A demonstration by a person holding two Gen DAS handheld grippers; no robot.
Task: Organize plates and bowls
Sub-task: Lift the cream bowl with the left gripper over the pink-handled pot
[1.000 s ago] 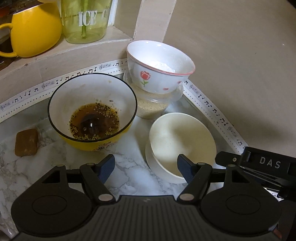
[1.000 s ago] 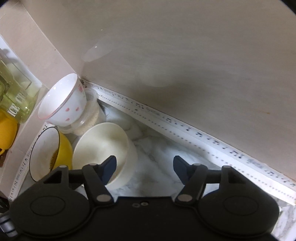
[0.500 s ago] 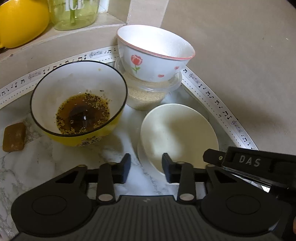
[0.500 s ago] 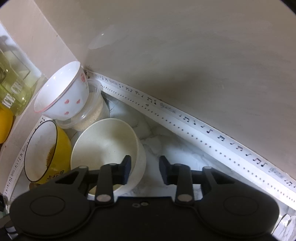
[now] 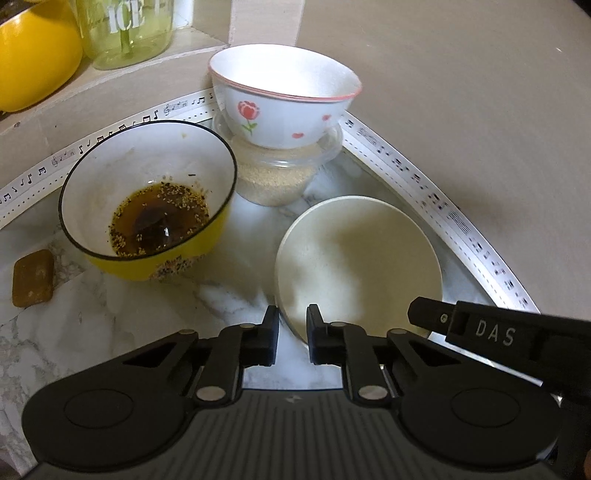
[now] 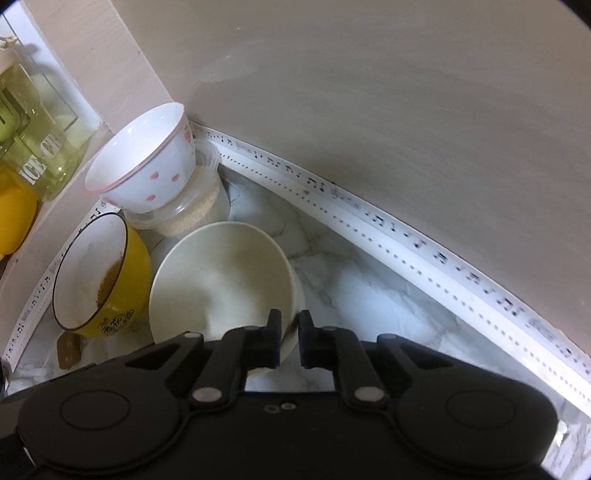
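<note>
A cream bowl [image 5: 358, 266] sits on the marble counter, and it also shows in the right wrist view [image 6: 221, 280]. My left gripper [image 5: 291, 332] is shut on its near rim. My right gripper [image 6: 289, 338] is shut on the rim at the bowl's other side; its body shows in the left wrist view [image 5: 495, 332]. A yellow bowl [image 5: 147, 206] with brown sauce and sesame stands to the left [image 6: 99, 273]. A white rose-patterned bowl [image 5: 280, 107] rests on a clear tub of grains [image 5: 277, 177] behind [image 6: 147, 162].
A brown block [image 5: 33, 278] lies left of the yellow bowl. A yellow mug [image 5: 33, 51] and a green "ICE" jar [image 5: 125, 29] stand on a raised ledge. Music-note tape [image 6: 406, 243] edges the counter where it meets the beige wall [image 6: 406, 110].
Both grippers went from wide open to closed on the cream bowl's rim. Both moved in closer to the bowl.
</note>
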